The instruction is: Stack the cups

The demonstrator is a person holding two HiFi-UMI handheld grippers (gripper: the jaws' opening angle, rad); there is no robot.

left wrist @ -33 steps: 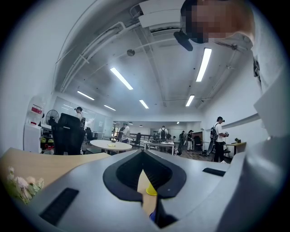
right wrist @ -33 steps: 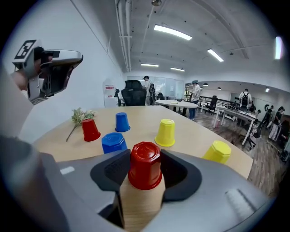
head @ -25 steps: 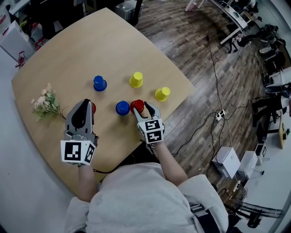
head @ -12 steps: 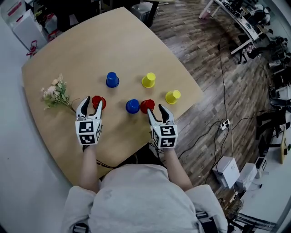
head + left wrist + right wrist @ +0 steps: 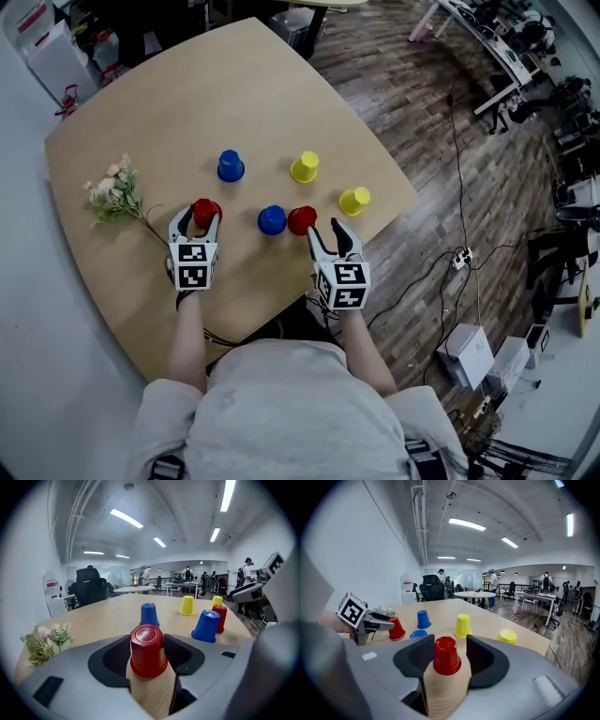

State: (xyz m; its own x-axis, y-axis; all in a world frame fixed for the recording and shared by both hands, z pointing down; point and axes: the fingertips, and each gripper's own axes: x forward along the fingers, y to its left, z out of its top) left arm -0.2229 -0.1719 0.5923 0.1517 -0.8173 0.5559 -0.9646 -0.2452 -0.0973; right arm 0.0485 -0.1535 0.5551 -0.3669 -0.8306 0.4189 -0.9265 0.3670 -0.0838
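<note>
Six upturned cups stand on the wooden table (image 5: 141, 112). My left gripper (image 5: 195, 219) is low on the table; its jaws have just been opening and stand wide on either side of a red cup (image 5: 148, 651), also seen as the left red cup (image 5: 205, 212). My right gripper (image 5: 326, 231) is open just behind a second red cup (image 5: 302, 220), which stands between the jaw tips (image 5: 446, 656) without touching them. A blue cup (image 5: 272, 219) sits right beside that red cup. Farther off stand another blue cup (image 5: 230, 166) and two yellow cups (image 5: 304, 168) (image 5: 354, 200).
A sprig of pale flowers (image 5: 112, 199) lies left of my left gripper. The table's near edge runs just behind both grippers, and its right corner is close to the nearer yellow cup. Cables and a wooden floor (image 5: 450, 187) lie to the right.
My left gripper has come down from above the table to its surface and opened, so the left red cup now stands between its jaws. The right gripper has barely shifted.
</note>
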